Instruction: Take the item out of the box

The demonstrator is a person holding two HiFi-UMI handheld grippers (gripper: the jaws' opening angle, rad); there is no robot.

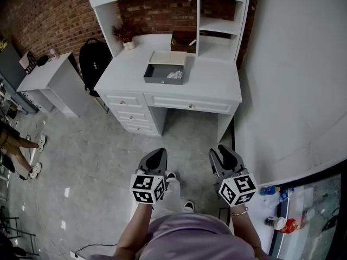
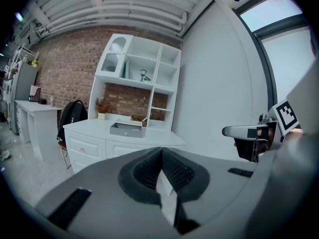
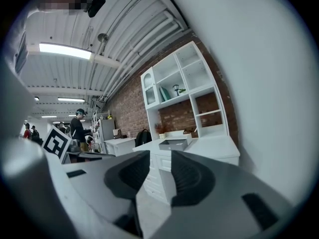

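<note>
The white painted wooden desk (image 1: pixel 217 83) looks smooth and satin, the square grey box (image 1: pixel 161 80) matt, the red brick wall (image 1: pixel 49 15) rough, the grey floor (image 1: pixel 92 167) faintly glossy.

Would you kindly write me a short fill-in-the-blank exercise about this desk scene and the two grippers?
1. The grey box stands on the white desk with its lid ___.
2. The crumpled item inside it is ___ in colour.
3. Of the left gripper and the right gripper, only the ___ one has its jaws apart.
4. The backpack beside the desk is ___.
Missing words: open; white; right; black.
</note>
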